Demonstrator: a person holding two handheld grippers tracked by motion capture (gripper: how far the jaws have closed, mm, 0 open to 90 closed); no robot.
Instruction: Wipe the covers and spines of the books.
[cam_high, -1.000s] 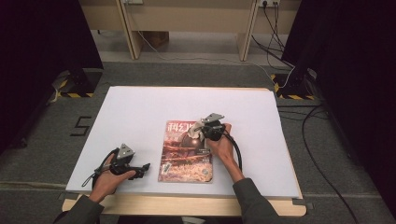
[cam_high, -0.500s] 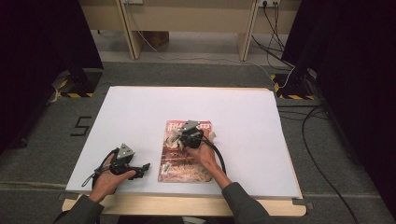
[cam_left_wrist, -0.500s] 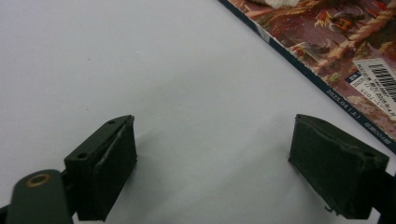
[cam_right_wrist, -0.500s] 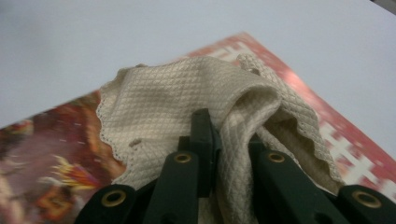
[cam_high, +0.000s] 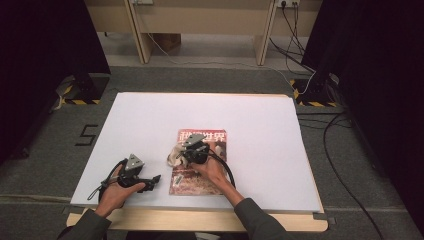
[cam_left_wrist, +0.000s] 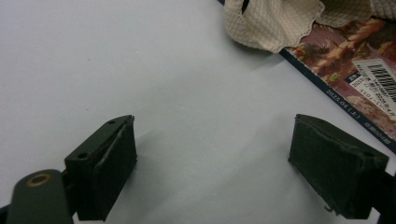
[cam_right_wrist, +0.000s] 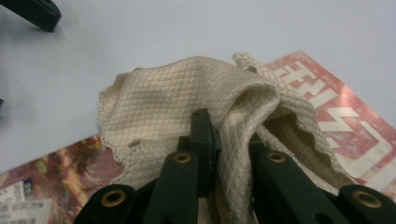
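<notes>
Since the earlier frames the right gripper (cam_high: 186, 154) has slid leftward across the magazine (cam_high: 200, 165), from near its right edge to its left edge, dragging the cloth (cam_high: 175, 156) w/ it; the left gripper (cam_high: 150, 181) hasn't budged.

Right jaws are pinched together on a fold of the cloth (cam_right_wrist: 187, 107) – the waffle-weave fabric bunches up between and over them in the right gripper view. Cloth now sits at the magazine's left edge, part on the cover, part hanging over onto the white table (cam_high: 150, 120). Looks like a wiping stroke across the cover: gripping a fold lets the loose rest of the cloth trail flat on the surface.

Left jaws stand wide apart, nothing between them, resting low on the table just left of the magazine (cam_left_wrist: 355, 70), w/ the cloth's edge (cam_left_wrist: 266, 23) ahead of them. Prob. parked there out of the way, or ready to steady the magazine if it shifts under the wipe.

Magazine lies flat, near the front-middle of the table.
</notes>
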